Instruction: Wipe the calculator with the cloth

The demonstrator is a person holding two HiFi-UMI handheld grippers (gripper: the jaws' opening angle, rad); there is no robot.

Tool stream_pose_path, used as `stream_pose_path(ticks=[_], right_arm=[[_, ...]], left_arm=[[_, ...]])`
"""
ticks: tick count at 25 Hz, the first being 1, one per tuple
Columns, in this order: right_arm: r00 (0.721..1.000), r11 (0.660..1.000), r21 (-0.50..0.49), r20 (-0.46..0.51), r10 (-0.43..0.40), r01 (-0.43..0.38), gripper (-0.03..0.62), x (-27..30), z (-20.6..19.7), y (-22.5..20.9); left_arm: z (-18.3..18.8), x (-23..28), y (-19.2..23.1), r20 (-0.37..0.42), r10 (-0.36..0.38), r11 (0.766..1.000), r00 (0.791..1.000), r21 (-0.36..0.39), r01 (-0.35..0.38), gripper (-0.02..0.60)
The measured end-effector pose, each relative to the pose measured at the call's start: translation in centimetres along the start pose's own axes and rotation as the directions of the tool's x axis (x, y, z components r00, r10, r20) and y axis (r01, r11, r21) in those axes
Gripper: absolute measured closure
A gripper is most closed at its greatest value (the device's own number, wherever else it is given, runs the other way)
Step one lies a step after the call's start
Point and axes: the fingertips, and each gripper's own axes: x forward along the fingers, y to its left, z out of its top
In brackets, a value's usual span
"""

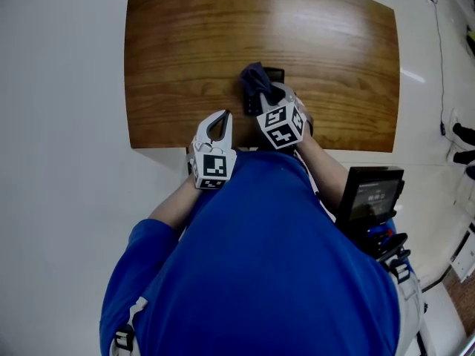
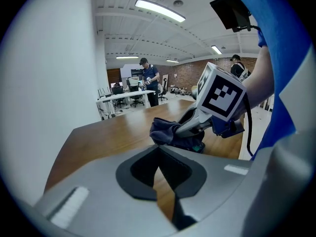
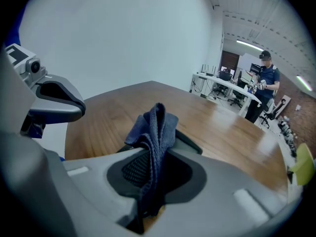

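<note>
The right gripper (image 1: 263,99) is clamped on a dark blue cloth (image 1: 254,78), which bunches up out of its jaws. The cloth rests on a black calculator (image 1: 274,73) lying mid-tabletop (image 1: 341,65), just ahead of the gripper. It covers most of the calculator, so only edges show. The left gripper (image 1: 220,121) is just to the left, near the tabletop's front edge. Its jaws are together and hold nothing.

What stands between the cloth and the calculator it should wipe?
Nothing visible. The right hand-held gripper holds the cloth right over the calculator; the left hand-held gripper sits aside, shut and empty.
</note>
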Motion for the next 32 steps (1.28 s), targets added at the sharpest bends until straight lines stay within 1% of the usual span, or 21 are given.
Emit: stream_pose_path(ticks=[10,15,18,21,26,29,32], right_arm=[[0.996,0.995,0.051,-0.041,-0.084,0.086,0.531,-1.0,-3.8,-4.2],[0.993,0.992,0.054,-0.056,-0.107,0.110,0.531,-1.3,-4.8,-5.1],[0.993,0.992,0.061,-0.055,-0.108,0.111,0.531,-1.5,-4.5,-4.9],[0.996,0.995,0.050,-0.032,-0.087,0.088,0.531,-1.9,-3.1,-3.6],[1.000,1.000,-0.016,0.009,-0.004,0.004,0.531,-1.4,-0.2,0.4],[0.999,0.998,-0.055,0.016,0.041,-0.040,0.531,-0.8,0.8,2.5],[0.998,0.994,-0.092,0.007,0.065,-0.064,0.531,-0.2,1.1,3.8]], left_arm=[[-0.2,1.7,-0.9,0.008,-0.048,0.999,0.999,0.010,0.048,0.575],[-0.2,1.9,-1.1,0.009,-0.054,0.999,0.999,0.008,0.054,0.575],[-0.1,1.9,-1.2,0.011,-0.054,0.999,0.998,0.003,0.054,0.575],[-0.2,1.7,-0.9,0.010,-0.048,0.999,0.999,-0.004,0.048,0.575],[-0.1,1.0,0.0,0.003,-0.025,1.000,1.000,-0.017,0.025,0.575],[0.0,0.5,0.2,-0.007,-0.015,1.000,1.000,-0.021,0.015,0.575],[-0.1,0.0,0.4,-0.015,-0.005,1.000,1.000,-0.021,0.004,0.575]])
